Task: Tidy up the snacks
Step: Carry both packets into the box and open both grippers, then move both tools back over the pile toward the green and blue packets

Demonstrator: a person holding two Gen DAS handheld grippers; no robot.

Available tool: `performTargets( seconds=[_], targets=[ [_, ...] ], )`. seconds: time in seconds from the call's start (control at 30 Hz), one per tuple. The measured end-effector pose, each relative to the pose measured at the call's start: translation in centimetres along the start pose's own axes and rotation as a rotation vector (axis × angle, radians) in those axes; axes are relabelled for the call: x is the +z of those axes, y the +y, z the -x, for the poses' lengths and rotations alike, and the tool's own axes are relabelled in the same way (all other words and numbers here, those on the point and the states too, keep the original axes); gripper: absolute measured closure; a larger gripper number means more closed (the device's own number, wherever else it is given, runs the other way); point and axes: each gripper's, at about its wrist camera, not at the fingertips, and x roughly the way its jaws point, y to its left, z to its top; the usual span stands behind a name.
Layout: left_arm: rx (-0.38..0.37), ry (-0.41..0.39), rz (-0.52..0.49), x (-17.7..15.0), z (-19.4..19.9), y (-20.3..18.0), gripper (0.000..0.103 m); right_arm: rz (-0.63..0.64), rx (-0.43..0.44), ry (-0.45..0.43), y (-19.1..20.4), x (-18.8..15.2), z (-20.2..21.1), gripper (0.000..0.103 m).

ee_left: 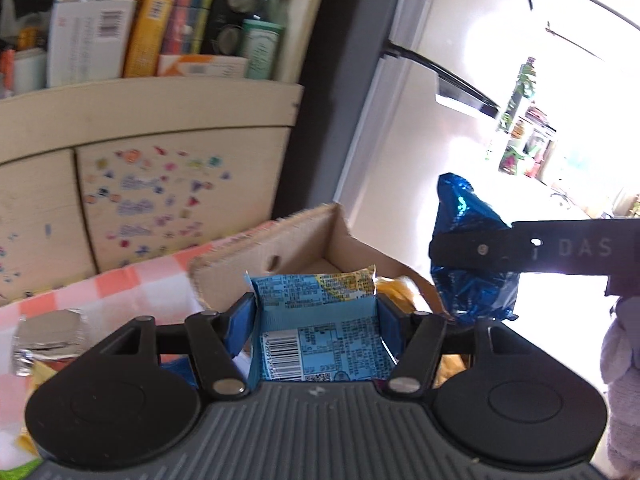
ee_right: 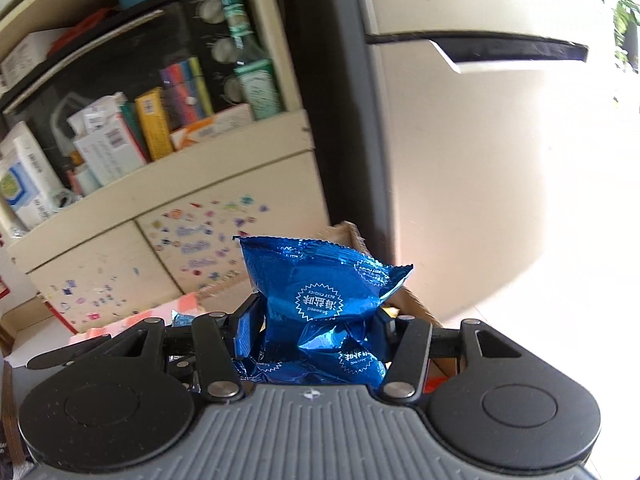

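Blue foil is what the right tool [ee_right: 316, 320] has clamped, a crumpled shiny bag [ee_right: 320, 300] squeezed between its pads, sticking up and forward out of the grip. Left tool [ee_left: 316, 316] is clamped too, on a light-blue packet [ee_left: 316, 336] that sits flat between its fingers with the barcode side facing up. Just ahead of and below both tools is an open cardboard box [ee_left: 280, 248], and from the left wrist view the right tool's bag hangs to the right of the left tool, roughly over the box's right edge. Something yellow/orange shows near the box's right side just past the packet, can't tell exactly what or whether it's inside. Box sits on a pink checked tabletop [ee_left: 120, 284], and a silver foil thing [ee_left: 48, 332] lies off to the left of the left tool. My read: both snacks are on their way to getting dropped in the box. To do it well I'd bring each tool right over the opening before letting go, go one at a time so the tools don't bump, and get low enough that the foil bag doesn't bounce off the rim. That puffy bag looks slippery and springy, so I'd release it slowly. The flat packet should slide in edge-first along the near wall.
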Motion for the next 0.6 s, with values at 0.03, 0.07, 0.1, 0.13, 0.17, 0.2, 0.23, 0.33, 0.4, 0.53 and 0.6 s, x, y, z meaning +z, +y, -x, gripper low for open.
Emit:
performTargets(
  seconds=[0.03, 0.07, 0.1, 0.13, 0.17, 0.2, 0.23, 0.33, 0.4, 0.53, 0.6],
  targets=[
    [-0.015, 0.005, -0.002, -0.2, -0.3, -0.3, 0.040, -0.010, -0.010, 0.006, -0.3, -0.1, -0.1, 0.042],
    [-0.031, 0.006, -0.003, -0.3, -0.5, -0.5, 0.039, -0.025, -0.020, 0.012, -0.7, -0.2, -0.1, 0.042],
    [-0.052, 0.003, -0.004, -0.5, -0.7, -0.8, 0.036, -0.044, -0.028, 0.016, -1.1, -0.3, -0.2, 0.041],
    [-0.066, -0.005, -0.002, -0.7, -0.8, -1.1, 0.028, -0.063, -0.033, 0.016, -1.4, -0.3, -0.3, 0.039],
    [-0.080, -0.011, -0.002, -0.8, -0.9, -1.3, 0.025, -0.075, -0.035, 0.014, -1.7, -0.4, -0.3, 0.035],
    [-0.085, -0.012, -0.007, -0.9, -0.9, -1.5, 0.021, -0.081, -0.041, 0.010, -1.8, -0.3, -0.3, 0.031],
    [-0.088, -0.012, -0.015, -1.0, -1.0, -1.7, 0.020, -0.079, -0.047, 0.002, -1.8, -0.3, -0.2, 0.026],
    [-0.071, -0.013, -0.022, -1.0, -0.7, -1.8, 0.013, -0.062, -0.048, -0.022, -1.5, -0.2, 0.1, 0.021],
    [-0.056, -0.015, -0.020, -0.8, -0.3, -1.5, 0.012, -0.057, -0.035, -0.033, -1.2, -0.1, 0.3, 0.020],
    [-0.019, -0.009, -0.017, -0.6, 0.9, -0.6, 0.009, -0.032, -0.003, -0.039, -0.5, 0.1, 0.3, 0.019],
    [0.013, 0.001, -0.027, -0.6, 1.4, -0.1, 0.009, -0.020, 0.020, -0.040, 0.0, 0.1, 0.3, 0.018]
  ],
)
